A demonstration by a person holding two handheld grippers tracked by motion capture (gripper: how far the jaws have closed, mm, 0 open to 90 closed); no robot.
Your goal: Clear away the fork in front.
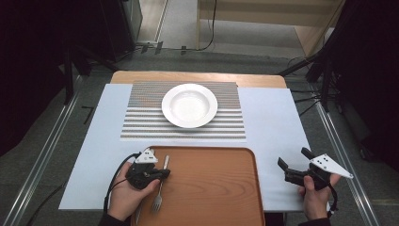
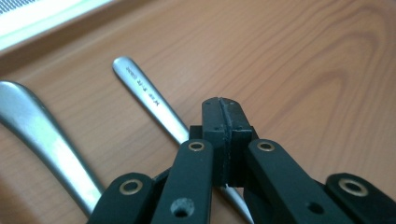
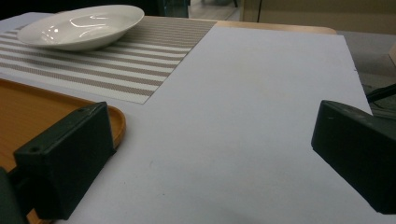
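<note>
The table setting is judged to be at its start. A white deep plate (image 1: 189, 105) is already set on the striped placemat (image 1: 141, 127), but no cutlery is laid beside it. The fork (image 1: 160, 188) lies on the wooden tray (image 1: 211, 188), tines toward the person, and a second steel handle (image 2: 42, 140), possibly a spoon's, is seen beside it. The left gripper (image 2: 223, 116) is pressed together over the fork's handle; the jaws look fully closed, though whether the handle is actually pinched between them cannot be told. The right gripper (image 1: 294, 162) is held wide open and empty above the white sheet (image 3: 261, 93). Lifting and placing the cutlery remain to be done.
</note>
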